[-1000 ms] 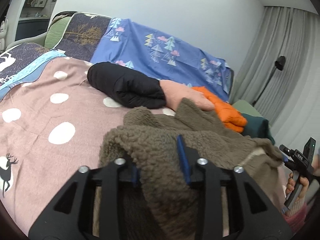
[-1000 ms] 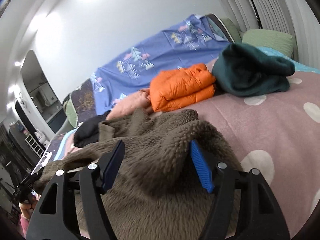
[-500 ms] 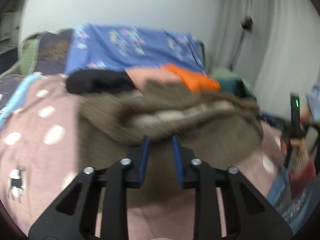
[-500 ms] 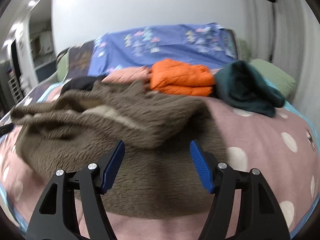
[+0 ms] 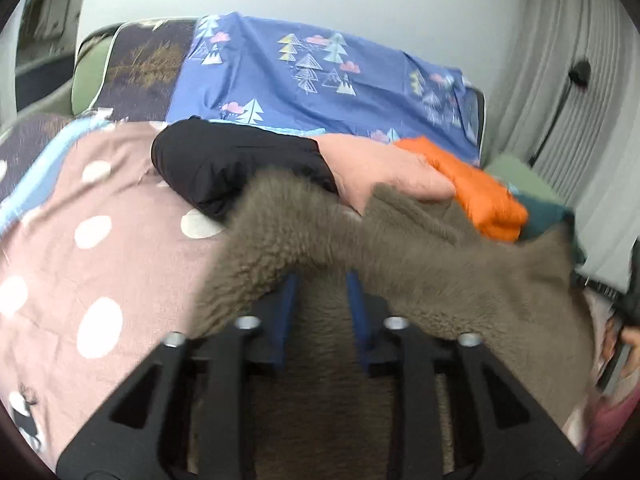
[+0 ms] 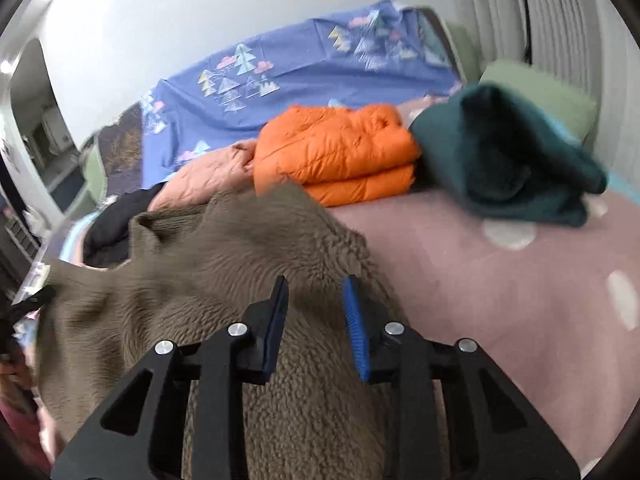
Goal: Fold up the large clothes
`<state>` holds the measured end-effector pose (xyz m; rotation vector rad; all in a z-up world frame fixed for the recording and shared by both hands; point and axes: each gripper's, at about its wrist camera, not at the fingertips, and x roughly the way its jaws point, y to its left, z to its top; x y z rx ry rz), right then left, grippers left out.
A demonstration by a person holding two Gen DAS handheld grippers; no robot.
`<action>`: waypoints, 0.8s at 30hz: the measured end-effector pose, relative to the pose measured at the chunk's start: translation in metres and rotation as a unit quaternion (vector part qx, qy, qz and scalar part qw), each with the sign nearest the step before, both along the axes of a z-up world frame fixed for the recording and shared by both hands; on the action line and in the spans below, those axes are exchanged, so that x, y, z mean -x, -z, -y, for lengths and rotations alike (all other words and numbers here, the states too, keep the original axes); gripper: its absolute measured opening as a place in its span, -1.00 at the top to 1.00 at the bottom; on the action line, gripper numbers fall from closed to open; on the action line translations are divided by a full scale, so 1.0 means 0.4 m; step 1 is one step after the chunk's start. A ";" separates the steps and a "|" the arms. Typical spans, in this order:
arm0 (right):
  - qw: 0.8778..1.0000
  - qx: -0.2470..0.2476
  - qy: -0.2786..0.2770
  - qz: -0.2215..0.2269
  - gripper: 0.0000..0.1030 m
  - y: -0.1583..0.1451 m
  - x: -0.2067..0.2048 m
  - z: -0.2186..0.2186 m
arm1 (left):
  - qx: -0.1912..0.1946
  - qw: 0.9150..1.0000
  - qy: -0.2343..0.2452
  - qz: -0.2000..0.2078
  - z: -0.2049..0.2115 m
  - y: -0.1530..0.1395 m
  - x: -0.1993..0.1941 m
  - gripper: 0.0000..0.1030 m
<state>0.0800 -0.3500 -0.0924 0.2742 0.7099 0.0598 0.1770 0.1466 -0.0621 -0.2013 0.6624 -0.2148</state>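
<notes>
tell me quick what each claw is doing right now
Left claw: narrowed on a fold of the brown fleece.
Right claw: partly open over the fleece, grip cannot be told.

— How many garments are on the bed?
— Five. One brown fleece (image 6: 224, 280) spread in front, then four folded in a row behind it: one black (image 5: 236, 168), one pink (image 5: 384, 172), one orange puffer (image 6: 336, 152), one dark green (image 6: 508, 172).
— Bed covers?
— Two that I can count: one pink spotted cover (image 6: 500, 288) under the clothes and one blue sheet with tree prints (image 5: 316, 80) at the back.
— Pillows?
— One green pillow (image 6: 536, 92) shows at the right in the right wrist view; whether the green shape at the far left is a second, I cannot tell.
— Grippers?
— Two, one left (image 5: 320, 300), one right (image 6: 314, 312), each with two blue-padded fingers.
</notes>
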 end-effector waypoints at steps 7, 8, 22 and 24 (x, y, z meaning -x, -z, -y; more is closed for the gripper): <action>0.998 0.019 -0.059 -0.019 -0.42 0.013 -0.076 0.036 | 0.007 0.999 0.015 -0.030 -0.072 0.018 -0.052 -0.36; 0.996 0.011 -0.076 -0.033 -0.42 0.018 -0.098 0.038 | 0.019 0.998 0.030 -0.046 -0.074 0.026 -0.072 -0.37; 0.995 0.022 -0.048 0.085 0.80 -0.189 -0.021 -0.004 | -0.084 0.994 0.019 0.069 0.006 -0.134 0.002 0.76; 0.994 0.034 -0.034 0.095 0.80 -0.209 -0.045 -0.001 | -0.087 0.993 0.012 0.078 0.005 -0.160 -0.014 0.76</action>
